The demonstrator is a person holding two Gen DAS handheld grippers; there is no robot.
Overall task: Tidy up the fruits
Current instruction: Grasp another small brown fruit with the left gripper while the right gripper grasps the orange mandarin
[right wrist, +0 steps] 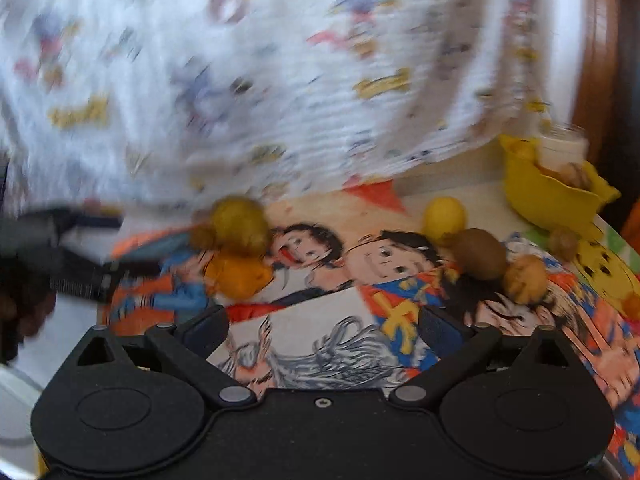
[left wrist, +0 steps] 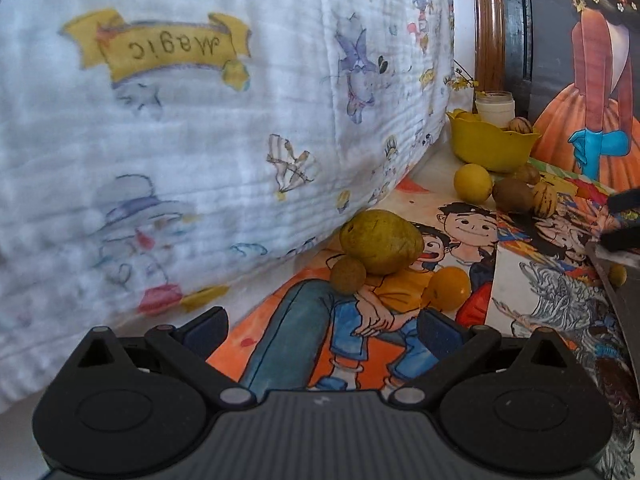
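Observation:
In the left wrist view my left gripper [left wrist: 320, 328] is open and holds nothing. Just ahead of it lie a yellow-green pear [left wrist: 380, 240], a small brown fruit [left wrist: 348, 276] and an orange [left wrist: 446, 290]. Farther right are a lemon [left wrist: 472, 183], a kiwi [left wrist: 512, 196], a walnut [left wrist: 544, 200] and a yellow bowl [left wrist: 492, 144] with a walnut inside. The right wrist view is blurred. There my right gripper [right wrist: 324, 328] stands open and empty above the picture mat, with the kiwi [right wrist: 480, 254], a walnut [right wrist: 524, 278] and the lemon [right wrist: 444, 216] ahead to its right.
A white printed cloth [left wrist: 200, 120] bulges along the left and back edge of the cartoon mat [left wrist: 304, 332]. A white jar [left wrist: 494, 106] stands behind the bowl, next to a wooden frame [left wrist: 488, 28]. The other gripper's dark fingers [left wrist: 622, 236] show at the right edge.

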